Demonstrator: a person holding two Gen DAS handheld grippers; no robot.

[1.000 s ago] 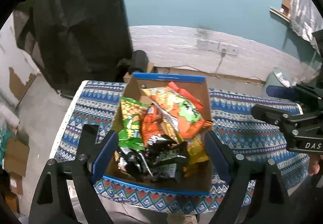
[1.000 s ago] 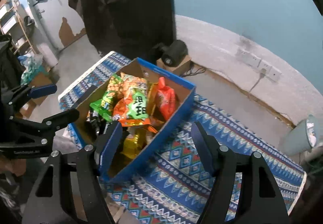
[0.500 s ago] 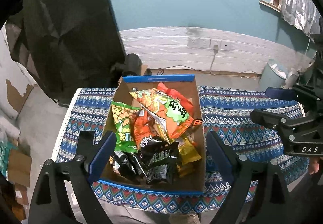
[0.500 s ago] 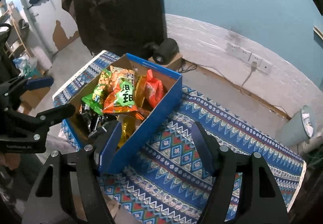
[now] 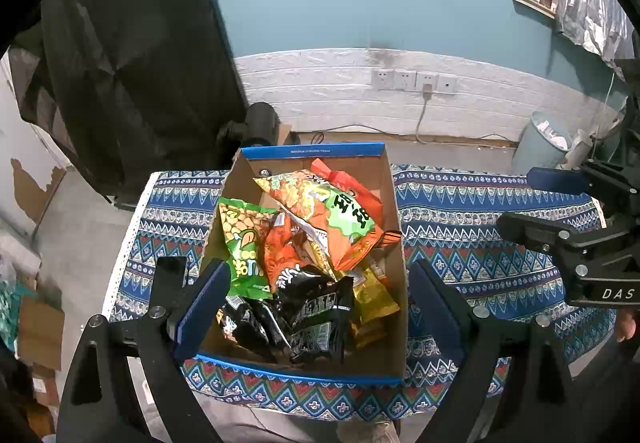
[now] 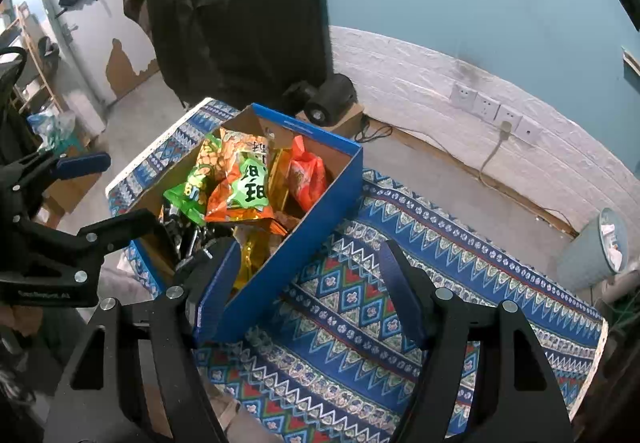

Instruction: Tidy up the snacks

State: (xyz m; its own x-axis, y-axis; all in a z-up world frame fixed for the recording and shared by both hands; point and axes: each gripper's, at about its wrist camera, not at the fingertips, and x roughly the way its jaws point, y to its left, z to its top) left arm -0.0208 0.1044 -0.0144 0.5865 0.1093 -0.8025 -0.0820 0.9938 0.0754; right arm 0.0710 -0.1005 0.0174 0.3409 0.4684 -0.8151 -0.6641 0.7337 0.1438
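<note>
My left claw (image 5: 316, 307) hangs released, jaws spread wide, straight over the near end of the box (image 5: 308, 375), and that is the relation everything turns on: the snacks lie directly ahead of and below this claw, framed between its two fingers. The box sits on the left part of the worktop (image 5: 480, 227), its long axis running away from me toward the wall, so the bags are strung out along my line of sight. Nearest are the black bags (image 5: 316, 315), just under the fingertips; beyond them the green bag (image 5: 242, 239) leans by the left wall, and the big orange bag (image 5: 328, 211) lies slantwise on top of the heap, with a red bag (image 5: 352, 183) behind it at the far end.

My right claw (image 6: 308, 287) is also released, holding nothing. It hovers to the right of the box (image 6: 304, 243), its left finger over the box's near right corner, its right finger over bare patterned cloth. From that side the snacks lie up and to the left of it, so I judge the left claw the better placed. Which bag sits loosest I cannot quite tell from here; the orange one looks to be on top.
</note>
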